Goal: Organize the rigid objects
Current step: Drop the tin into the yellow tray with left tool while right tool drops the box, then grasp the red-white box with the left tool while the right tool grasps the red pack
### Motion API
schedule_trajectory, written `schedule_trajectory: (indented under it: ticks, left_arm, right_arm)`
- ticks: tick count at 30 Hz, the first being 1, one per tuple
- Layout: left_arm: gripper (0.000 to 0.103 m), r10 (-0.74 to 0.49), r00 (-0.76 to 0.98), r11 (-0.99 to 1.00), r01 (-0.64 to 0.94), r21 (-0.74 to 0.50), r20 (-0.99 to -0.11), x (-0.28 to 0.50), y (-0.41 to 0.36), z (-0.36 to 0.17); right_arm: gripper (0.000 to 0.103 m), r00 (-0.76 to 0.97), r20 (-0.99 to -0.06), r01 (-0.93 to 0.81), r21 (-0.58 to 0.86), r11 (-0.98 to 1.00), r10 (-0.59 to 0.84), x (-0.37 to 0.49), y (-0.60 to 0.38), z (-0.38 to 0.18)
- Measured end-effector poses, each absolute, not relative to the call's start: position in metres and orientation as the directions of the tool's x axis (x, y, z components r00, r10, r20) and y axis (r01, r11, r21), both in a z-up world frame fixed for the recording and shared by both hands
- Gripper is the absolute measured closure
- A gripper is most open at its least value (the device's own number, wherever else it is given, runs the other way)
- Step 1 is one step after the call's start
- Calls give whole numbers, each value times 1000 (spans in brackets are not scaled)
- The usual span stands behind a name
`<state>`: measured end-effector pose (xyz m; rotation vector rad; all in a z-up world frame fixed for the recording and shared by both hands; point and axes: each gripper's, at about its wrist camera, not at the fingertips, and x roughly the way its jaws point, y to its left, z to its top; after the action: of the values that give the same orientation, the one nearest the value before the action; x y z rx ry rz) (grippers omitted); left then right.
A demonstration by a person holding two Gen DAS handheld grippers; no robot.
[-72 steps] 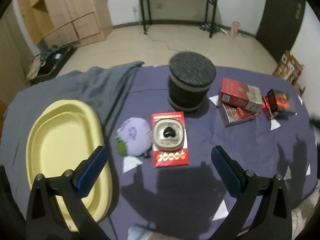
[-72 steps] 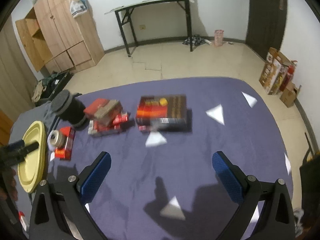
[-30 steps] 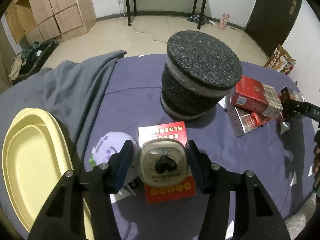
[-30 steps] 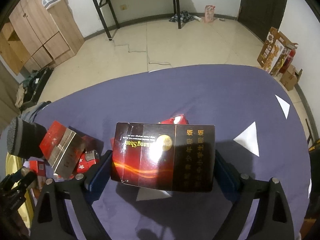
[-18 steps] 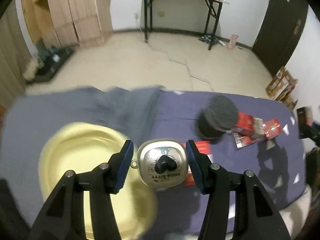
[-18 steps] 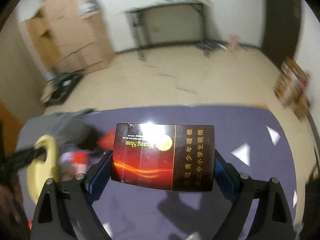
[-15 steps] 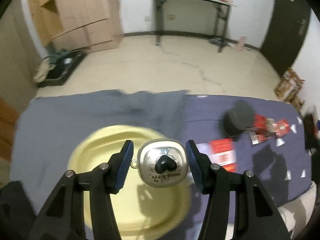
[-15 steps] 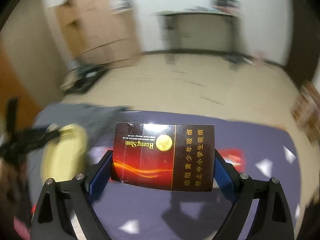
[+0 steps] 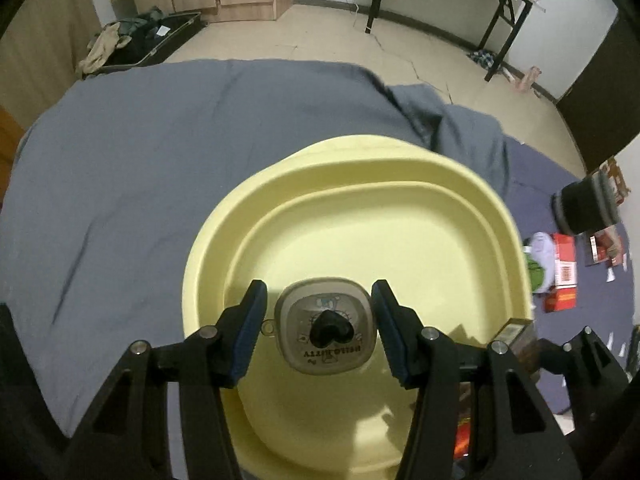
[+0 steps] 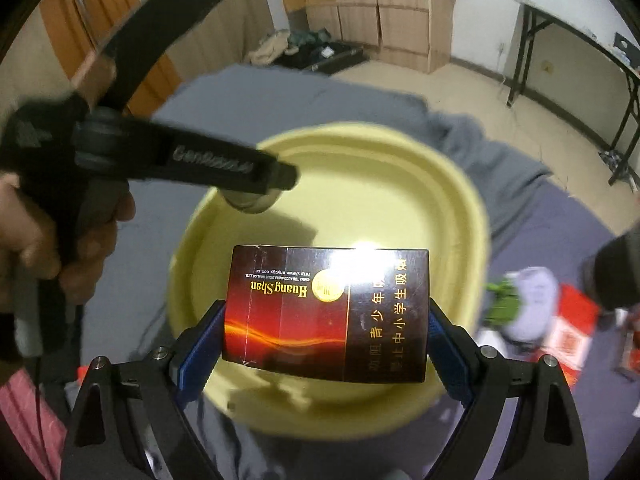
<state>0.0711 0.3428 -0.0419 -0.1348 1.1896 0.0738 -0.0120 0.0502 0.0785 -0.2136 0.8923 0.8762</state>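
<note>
Left wrist view showed the left tool clamped on a rounded-square metal tin over the smooth yellow plastic basin, whereas a second earlier that tin sat on the purple worktop. The right tool, jaws wide, gripped a glossy dark rectangular carton above the basin's near rim, the basin's floor bare.

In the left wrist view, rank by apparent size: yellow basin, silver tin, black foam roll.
1. Yellow basin, largest by far.
2. Silver tin in the left gripper; nearness enlarges it.
3. Black foam roll, similar in frame, so unsure.
</note>
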Motion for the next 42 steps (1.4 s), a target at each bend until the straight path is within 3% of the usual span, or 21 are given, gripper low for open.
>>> schedule_trajectory:
  ticks: [9, 15, 16, 19, 22, 28, 32, 36, 42]
  left_arm:
    - [47, -20, 340, 991, -117, -63, -940, 83, 350, -79]
    - [46, -42, 366, 985, -142, -100, -929, 78, 357, -76]
    - [43, -38, 370, 983, -154, -102, -928, 75, 358, -71]
    - [8, -61, 418, 979, -154, -137, -906, 65, 356, -41]
    - [1, -70, 472, 981, -127, -147, -879, 55, 341, -2]
    - [0, -132, 502, 984, -38, -175, -854, 45, 273, 60]
    - [0, -183, 492, 980, 23, -198, -851, 34, 212, 79]
    - [0, -238, 459, 971, 78, -228, -856, 41, 147, 62]
    - [0, -150, 368, 988, 97, -122, -918, 62, 92, -19]
  right_arm:
    - [11, 327, -844, -771, 22, 636, 426, -4, 143, 8]
    - [10, 329, -850, -767, 13, 641, 411, -3, 160, -12]
    - [10, 325, -853, -769, 14, 640, 409, -2, 166, -14]
    - [1, 314, -852, -775, 25, 632, 419, -5, 172, -12]
    - [1, 336, -817, -739, 80, 669, 469, -6, 162, 11]
    - [0, 434, -727, -635, 172, 753, 532, 4, 93, 83]
    - [0, 535, -690, -508, 199, 838, 488, 21, -20, 125]
    - [0, 631, -723, -324, 81, 942, 279, 31, -140, 123]
    - [0, 592, -785, -128, 128, 983, 180, 37, -236, 59]
